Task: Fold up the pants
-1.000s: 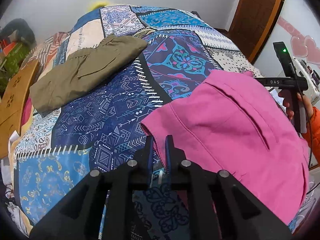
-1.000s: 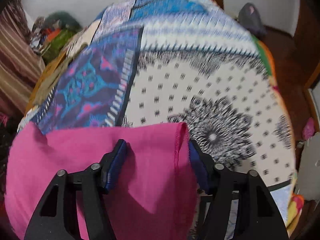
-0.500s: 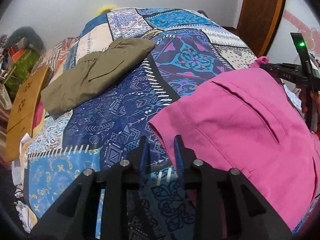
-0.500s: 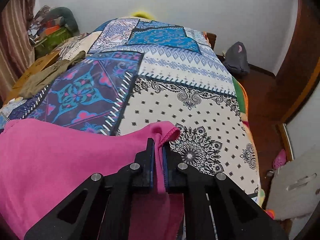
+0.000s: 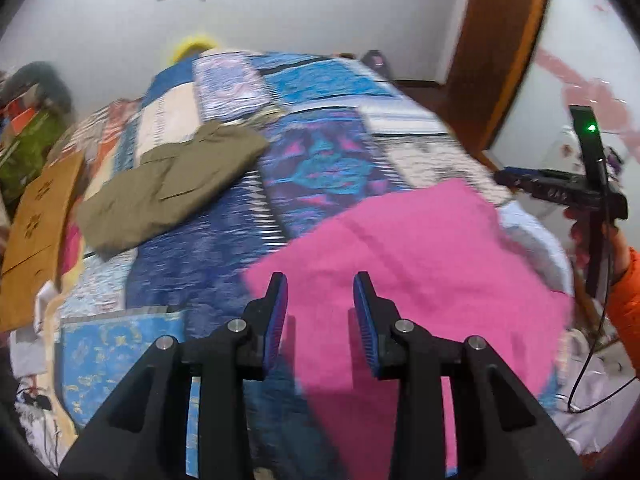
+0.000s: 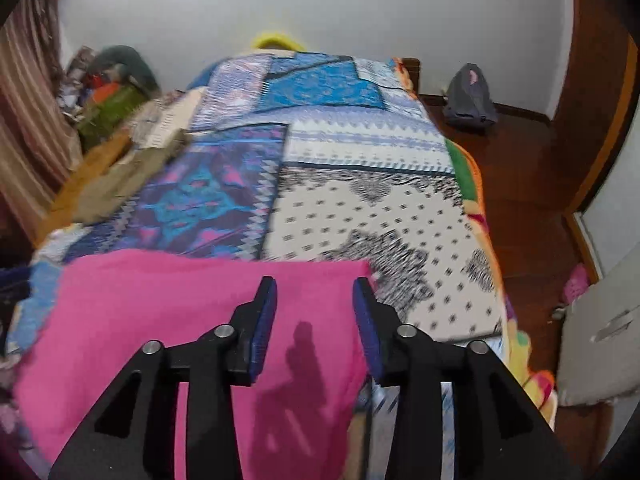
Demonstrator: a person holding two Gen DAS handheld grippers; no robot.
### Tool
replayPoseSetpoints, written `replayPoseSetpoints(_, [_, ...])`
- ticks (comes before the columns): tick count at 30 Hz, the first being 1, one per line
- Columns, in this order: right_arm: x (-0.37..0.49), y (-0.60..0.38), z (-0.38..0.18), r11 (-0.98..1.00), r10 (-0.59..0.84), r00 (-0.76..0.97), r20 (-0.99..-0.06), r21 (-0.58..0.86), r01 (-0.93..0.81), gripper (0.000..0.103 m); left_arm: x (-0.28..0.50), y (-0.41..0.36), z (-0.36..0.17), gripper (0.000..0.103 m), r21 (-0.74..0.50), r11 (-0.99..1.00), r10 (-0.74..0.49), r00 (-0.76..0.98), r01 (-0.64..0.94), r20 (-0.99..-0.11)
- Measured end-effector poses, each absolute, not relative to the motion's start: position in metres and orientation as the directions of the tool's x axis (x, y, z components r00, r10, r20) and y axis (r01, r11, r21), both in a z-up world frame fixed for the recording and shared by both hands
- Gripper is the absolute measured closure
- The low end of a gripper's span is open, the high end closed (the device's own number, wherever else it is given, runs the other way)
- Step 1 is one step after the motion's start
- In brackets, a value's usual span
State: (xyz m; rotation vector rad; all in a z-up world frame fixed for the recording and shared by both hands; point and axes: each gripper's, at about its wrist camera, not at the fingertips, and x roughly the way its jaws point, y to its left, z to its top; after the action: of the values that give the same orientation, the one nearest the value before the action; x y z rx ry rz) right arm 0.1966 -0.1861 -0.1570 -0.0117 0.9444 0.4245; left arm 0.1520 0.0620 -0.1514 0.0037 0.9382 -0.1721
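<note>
the pink pants (image 5: 400, 272) are seen lying flat and folded on the patchwork bedspread (image 5: 320, 152), filling the lower right of the left wrist frame and the lower left of the right wrist frame (image 6: 168, 320).

the left gripper (image 5: 320, 304) is seen at the bottom centre of its frame, above the near left corner of the pants. its jaws stand moderately apart with nothing gripped between them; only the pink cloth lying below is seen through the gap. by the readings these jaws opened earlier in the last second and have barely changed since.

the right gripper (image 6: 315, 308) is held above the far right corner of the pants. its jaws have just been opening, and no cloth is pinched between the blue pads (image 6: 264, 328). from the left wrist frame this gripper (image 5: 560, 188) is seen at the right edge, held by a hand (image 5: 580, 232) in an orange sleeve (image 5: 624, 312).

olive pants (image 5: 168, 188) are seen folded at the centre left, well apart from the pink ones. both frames are blurred.
</note>
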Motion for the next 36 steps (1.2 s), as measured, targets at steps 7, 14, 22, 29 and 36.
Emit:
replayPoseSetpoints(7, [0.13, -0.154, -0.174, 0.849, 0.46, 0.373, -0.806, 0.275, -0.452, 0.062, 0.128, 0.013, -0.176, 0.069, -0.095, 0.97, -0.197, 0.496, 0.223, -0.846])
replayPoseSetpoints(14, [0.091, -0.159, -0.184, 0.859, 0.433, 0.385, -0.815, 0.245, -0.449, 0.062, 0.087, 0.02, -0.181, 0.059, -0.058, 0.98, -0.15, 0.523, 0.188, -0.839])
replayPoseSetpoints(22, [0.056, -0.192, -0.19, 0.895, 0.35, 0.392, -0.851, 0.18, -0.407, 0.061, 0.049, 0.053, -0.181, 0.045, -0.11, 0.986, -0.16, 0.525, 0.126, -0.836])
replayPoseSetpoints(29, [0.045, -0.214, -0.17, 0.928, 0.277, 0.458, -0.844, 0.112, -0.355, 0.061, 0.024, 0.065, -0.166, 0.043, -0.029, 0.996, -0.07, 0.548, 0.083, -0.834])
replayPoseSetpoints(36, [0.046, -0.185, -0.128, 0.902, 0.349, 0.567, -0.746, 0.103, -0.42, 0.061, 0.016, 0.083, -0.152, 0.043, -0.296, 0.955, -0.258, 0.523, 0.012, -0.812])
